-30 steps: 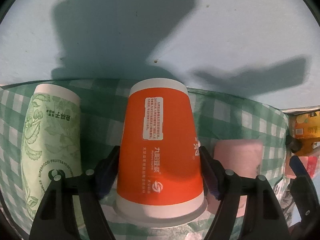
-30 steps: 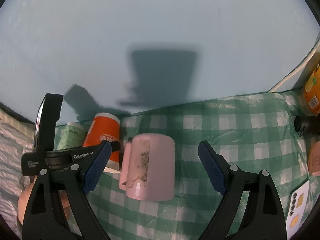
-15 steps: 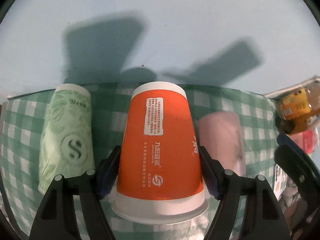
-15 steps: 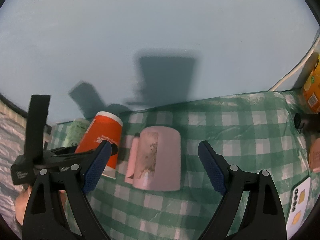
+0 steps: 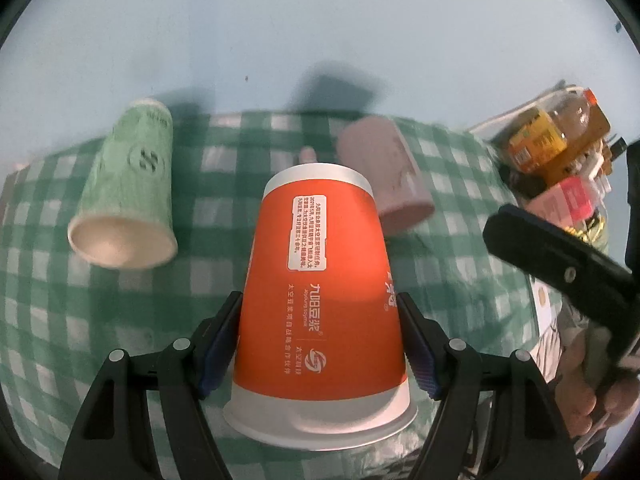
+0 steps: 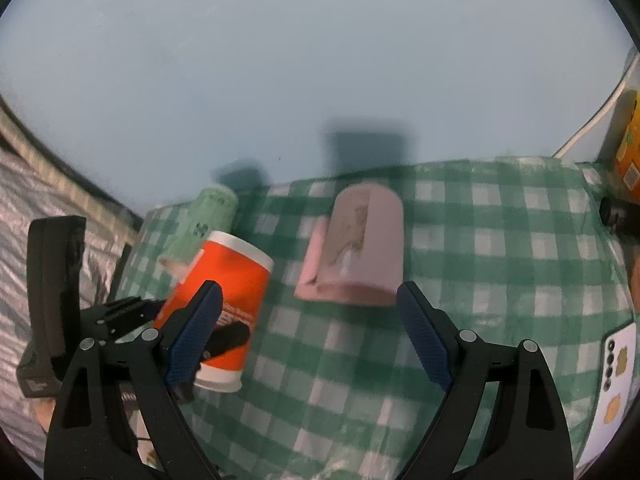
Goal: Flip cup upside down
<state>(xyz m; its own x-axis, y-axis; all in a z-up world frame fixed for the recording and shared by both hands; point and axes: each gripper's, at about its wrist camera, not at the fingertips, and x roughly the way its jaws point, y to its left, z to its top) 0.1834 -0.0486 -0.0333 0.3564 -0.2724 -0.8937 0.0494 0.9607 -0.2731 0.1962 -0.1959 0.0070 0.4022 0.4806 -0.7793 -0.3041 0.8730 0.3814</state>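
Jaws, left gripper (image 5: 319, 344): clamped on my orange cup (image 5: 320, 288), centre frame, rim nearest me, base pointing away, raised for turning. Right gripper (image 6: 308, 336): spread wide, empty, near pink mug (image 6: 356, 252).

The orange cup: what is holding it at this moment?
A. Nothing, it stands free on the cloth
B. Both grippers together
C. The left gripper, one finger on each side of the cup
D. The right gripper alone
C: in the left wrist view the left gripper has its two blue pads pressed on both sides of the orange cup, while the right gripper is open and holds nothing.
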